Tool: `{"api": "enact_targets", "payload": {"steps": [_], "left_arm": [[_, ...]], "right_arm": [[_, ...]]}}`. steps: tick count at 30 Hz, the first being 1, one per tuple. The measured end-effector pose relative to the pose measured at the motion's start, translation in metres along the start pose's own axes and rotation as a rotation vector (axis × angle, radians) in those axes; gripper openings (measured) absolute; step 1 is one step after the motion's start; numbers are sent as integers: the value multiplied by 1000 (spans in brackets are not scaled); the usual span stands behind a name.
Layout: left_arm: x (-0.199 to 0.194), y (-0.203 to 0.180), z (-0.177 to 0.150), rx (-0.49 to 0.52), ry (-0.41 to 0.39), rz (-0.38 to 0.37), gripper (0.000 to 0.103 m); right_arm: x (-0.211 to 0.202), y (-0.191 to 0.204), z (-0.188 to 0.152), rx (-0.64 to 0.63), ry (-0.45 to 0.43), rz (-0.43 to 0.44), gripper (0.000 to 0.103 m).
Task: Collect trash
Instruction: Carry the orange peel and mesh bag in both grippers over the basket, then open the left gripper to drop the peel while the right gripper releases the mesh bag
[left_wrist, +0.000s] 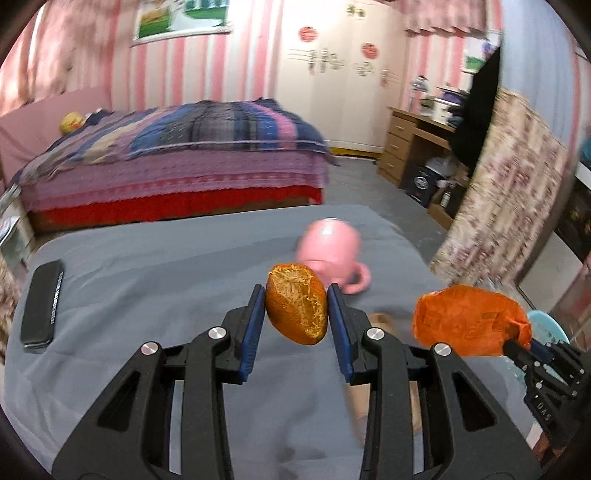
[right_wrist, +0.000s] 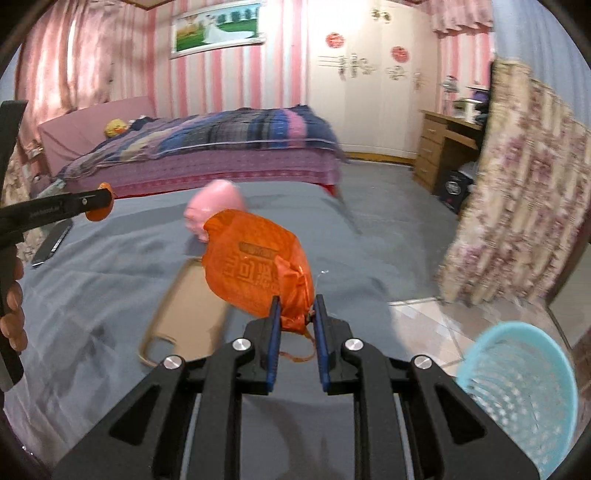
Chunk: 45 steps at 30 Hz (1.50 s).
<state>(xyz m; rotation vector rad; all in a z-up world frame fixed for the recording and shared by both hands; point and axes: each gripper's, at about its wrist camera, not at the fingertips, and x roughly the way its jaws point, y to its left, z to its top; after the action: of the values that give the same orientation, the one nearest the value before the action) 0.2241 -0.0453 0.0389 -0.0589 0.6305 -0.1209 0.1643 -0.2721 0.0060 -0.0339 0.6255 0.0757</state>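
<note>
My left gripper (left_wrist: 296, 297) is shut on a piece of orange peel (left_wrist: 297, 304), held above the grey-covered table (left_wrist: 147, 266). In the right wrist view the left gripper (right_wrist: 99, 206) and its peel show at the far left. My right gripper (right_wrist: 296, 300) is shut on the knotted end of an orange plastic bag (right_wrist: 255, 262), which hangs over the table. That bag (left_wrist: 469, 319) and the right gripper (left_wrist: 524, 350) appear at the right of the left wrist view. A light blue mesh waste basket (right_wrist: 524, 387) stands on the floor at the lower right.
A pink mug (left_wrist: 330, 254) lies tipped on the table. A black phone (left_wrist: 42, 308) rests at the table's left, and a tan phone case (right_wrist: 188, 314) lies near the middle. Behind are a bed (left_wrist: 177, 162), a wooden desk (left_wrist: 417, 147) and a floral-covered piece of furniture (right_wrist: 517, 192).
</note>
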Motion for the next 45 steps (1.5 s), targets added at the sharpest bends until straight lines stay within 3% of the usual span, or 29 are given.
{"api": "enact_targets", "payload": {"steps": [10, 25, 35, 38, 40, 43, 45], "left_arm": [[0, -96, -14, 90, 2, -119, 33], [-1, -261, -69, 275, 29, -425, 33], [11, -339, -104, 413, 55, -472, 34], [18, -350, -107, 417, 66, -455, 48], [19, -348, -105, 403, 52, -439, 67], [18, -338, -96, 378, 30, -420, 80], [18, -328, -90, 361, 15, -406, 84]], "right_arm": [[-49, -94, -34, 119, -19, -137, 17], [-108, -218, -95, 298, -17, -344, 17], [-123, -254, -123, 363, -10, -372, 17], [-126, -261, -126, 366, -6, -375, 17], [-127, -260, -127, 363, -1, -378, 17], [-126, -261, -129, 364, 6, -382, 17], [-126, -261, -130, 366, 7, -380, 17]]}}
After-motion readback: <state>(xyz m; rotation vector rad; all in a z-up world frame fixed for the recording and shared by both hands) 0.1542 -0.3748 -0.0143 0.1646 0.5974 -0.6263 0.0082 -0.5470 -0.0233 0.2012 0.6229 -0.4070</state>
